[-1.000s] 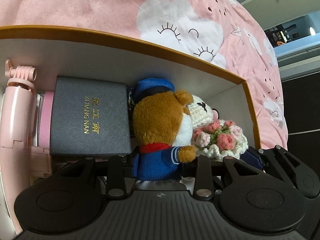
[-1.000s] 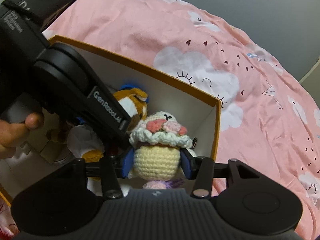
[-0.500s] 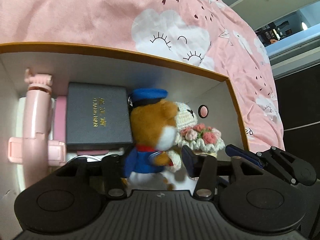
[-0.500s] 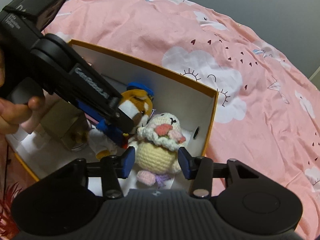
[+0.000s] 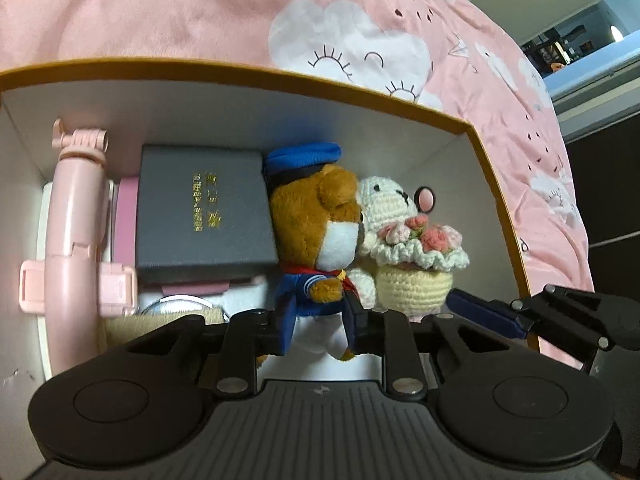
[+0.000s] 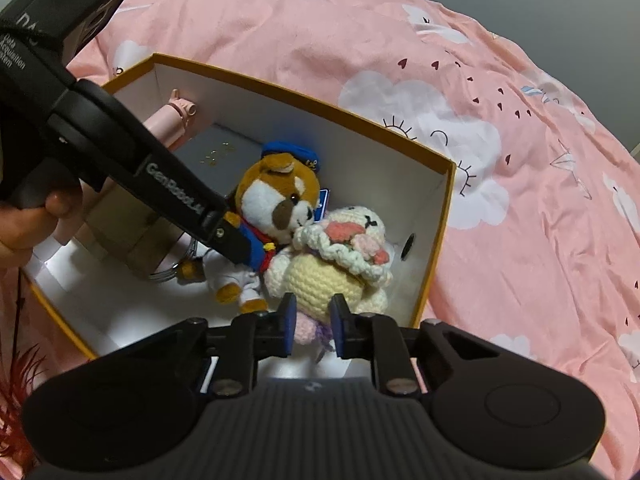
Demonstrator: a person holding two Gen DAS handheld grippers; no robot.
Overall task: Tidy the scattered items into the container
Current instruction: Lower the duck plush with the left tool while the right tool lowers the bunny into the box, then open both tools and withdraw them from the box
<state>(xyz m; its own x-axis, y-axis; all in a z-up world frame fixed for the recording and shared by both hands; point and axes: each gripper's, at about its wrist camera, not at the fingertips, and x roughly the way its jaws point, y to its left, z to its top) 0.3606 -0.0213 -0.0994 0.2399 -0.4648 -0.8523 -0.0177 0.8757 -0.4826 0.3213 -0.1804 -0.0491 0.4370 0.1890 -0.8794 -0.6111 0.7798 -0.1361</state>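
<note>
An orange-rimmed white box sits on a pink bedspread. Inside are a brown plush bear in a blue sailor suit and a cream crochet doll with pink flowers. My left gripper straddles the bear's lower body with its jaws close around it. My right gripper is above the box's near side, its jaws narrowly apart and empty just in front of the doll's feet; one of its blue fingers shows in the left wrist view.
A dark grey case with gold lettering, a pink selfie stick and a pink item under the case fill the box's left part. A brown block and a metal ring lie beside the bear.
My right gripper let go of the crochet doll, which now rests in the box beside the bear, and drew back with its jaws narrowed. My left gripper lowered the bear into the box.
</note>
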